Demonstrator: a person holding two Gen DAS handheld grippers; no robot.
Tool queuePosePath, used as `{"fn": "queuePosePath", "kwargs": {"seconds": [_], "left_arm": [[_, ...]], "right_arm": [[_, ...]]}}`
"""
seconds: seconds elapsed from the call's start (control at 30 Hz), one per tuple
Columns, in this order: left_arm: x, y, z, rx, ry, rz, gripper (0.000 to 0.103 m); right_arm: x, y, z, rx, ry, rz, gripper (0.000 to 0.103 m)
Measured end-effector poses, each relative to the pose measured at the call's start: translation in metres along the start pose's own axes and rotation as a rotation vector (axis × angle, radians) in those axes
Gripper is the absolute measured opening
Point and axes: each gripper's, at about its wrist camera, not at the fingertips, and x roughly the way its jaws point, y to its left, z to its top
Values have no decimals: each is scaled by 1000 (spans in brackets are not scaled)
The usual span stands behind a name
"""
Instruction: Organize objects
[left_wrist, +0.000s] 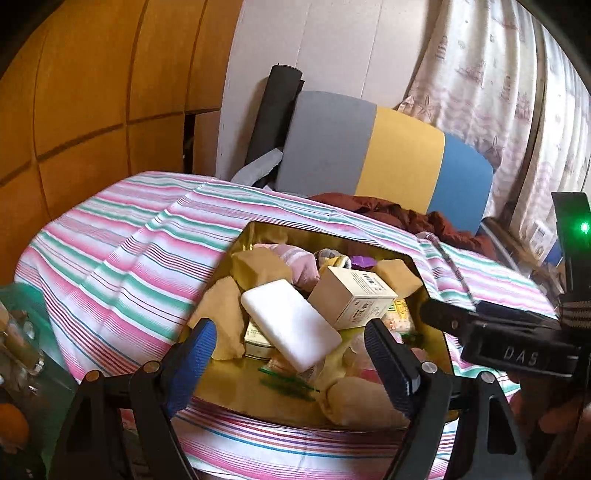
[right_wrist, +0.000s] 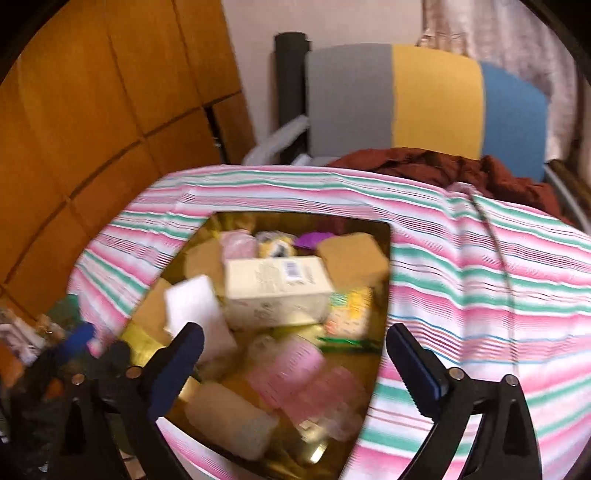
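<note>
Both jaws spread, empty: left gripper (left_wrist: 291, 343), right gripper (right_wrist: 295, 347). Below, gold metal tin (left_wrist: 236, 391) on striped pink-green tablecloth (left_wrist: 122, 266), white rectangular soap bar (left_wrist: 290, 325) leaning on cream cardboard box (left_wrist: 351, 295) mid-tin.

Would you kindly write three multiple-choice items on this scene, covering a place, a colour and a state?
1. Where does the white block lie?
A. in the gold tray
B. on the chair
C. on the floor

2. What colours is the chair back?
A. red, black
B. grey, yellow, blue
C. all green

3. How is the left gripper?
A. shut on the block
B. open, empty
C. shut on a box

Answers: 1 A, it rests among items inside the gold tray; 2 B, three bands show; 3 B, its fingers stand apart around nothing.
</note>
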Motion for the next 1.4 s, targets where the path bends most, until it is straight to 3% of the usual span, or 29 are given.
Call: {"fn": "queuePosePath", "kwargs": {"seconds": [0.33, 0.53, 0.8, 1.4], "left_arm": [[-14, -11, 14, 93, -1, 148, 83], [-17, -3, 23, 65, 28, 199, 83], [-15, 20, 28, -48, 60, 203, 83], [-16, 13, 28, 15, 74, 288, 82]], "right_arm": [[-12, 4, -1, 12, 43, -132, 103], [-22, 18, -3, 9, 49, -226, 103], [-20, 16, -7, 69, 82, -207, 103], [-27, 22, -7, 63, 55, -212, 103]]}}
